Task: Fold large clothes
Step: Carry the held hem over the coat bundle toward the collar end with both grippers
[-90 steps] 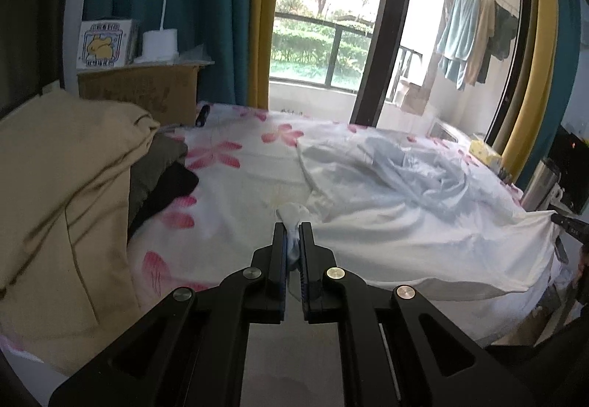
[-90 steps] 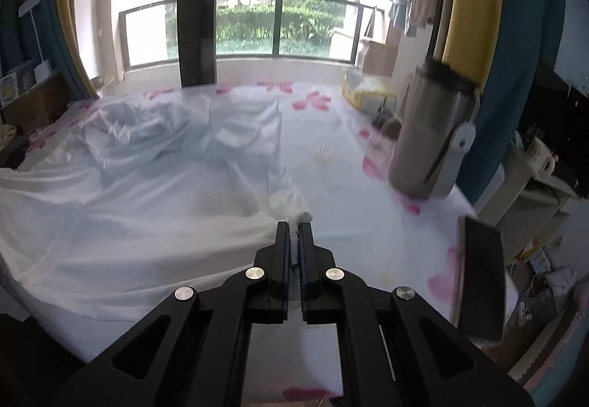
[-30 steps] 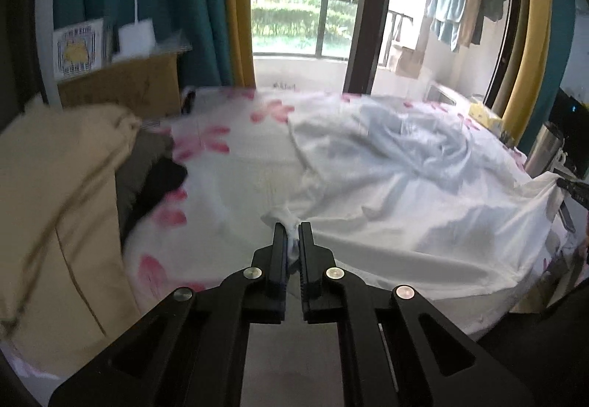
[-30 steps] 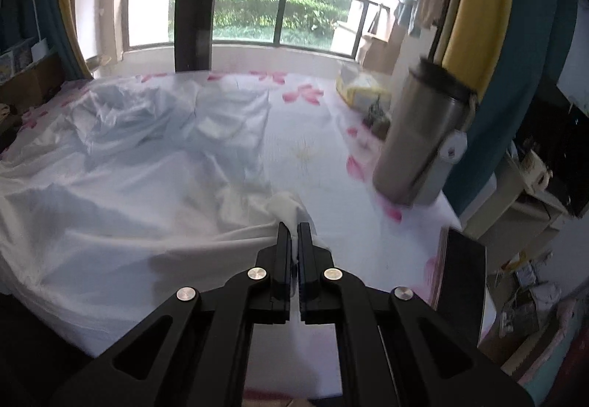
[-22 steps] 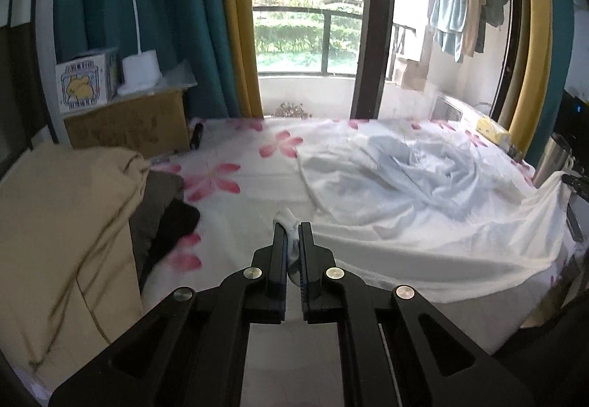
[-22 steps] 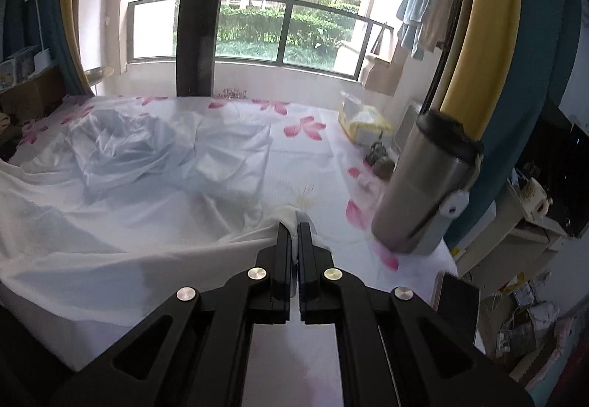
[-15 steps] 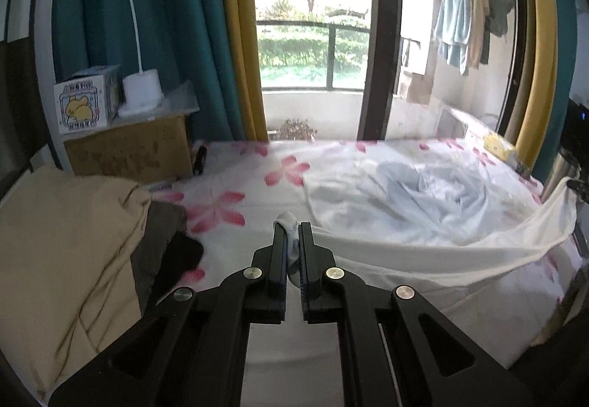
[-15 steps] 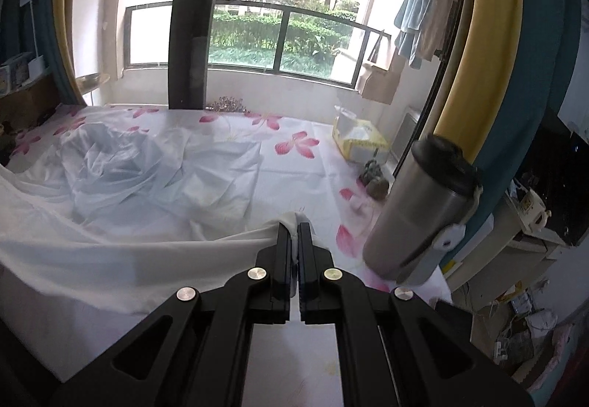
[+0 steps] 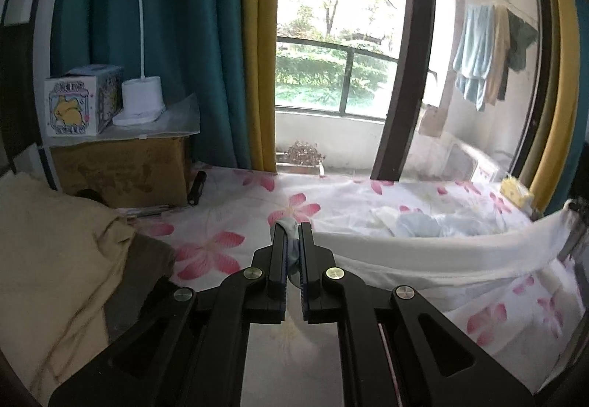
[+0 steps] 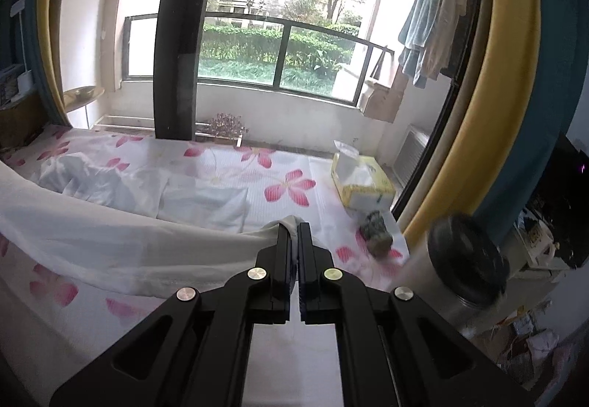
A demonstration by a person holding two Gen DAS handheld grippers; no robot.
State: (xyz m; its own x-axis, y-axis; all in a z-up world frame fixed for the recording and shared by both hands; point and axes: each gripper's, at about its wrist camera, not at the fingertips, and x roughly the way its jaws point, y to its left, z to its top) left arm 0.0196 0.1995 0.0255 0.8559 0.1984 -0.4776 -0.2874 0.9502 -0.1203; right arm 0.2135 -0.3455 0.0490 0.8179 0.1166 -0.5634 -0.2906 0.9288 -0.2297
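Here the left gripper has its jaws pinched nearly together on a bunched corner of the white garment, a small tuft of cloth poking up between the fingertips. The right gripper is likewise closed tight on another corner of the same white garment. Between the two grips the held edge is lifted off the bed and stretches across as a taut band, sagging slightly in the middle, while the rest of the fabric lies crumpled on the floral bedsheet nearer the window. In the left wrist view, a tan blanket is heaped at the left over a dark grey cloth, and behind it a cardboard box carries a white desk lamp and a cartoon-printed box. In the right wrist view, a yellow tissue pack lies on the sheet near the bed's far right corner, and a steel tumbler with a black lid stands blurred close to the right.
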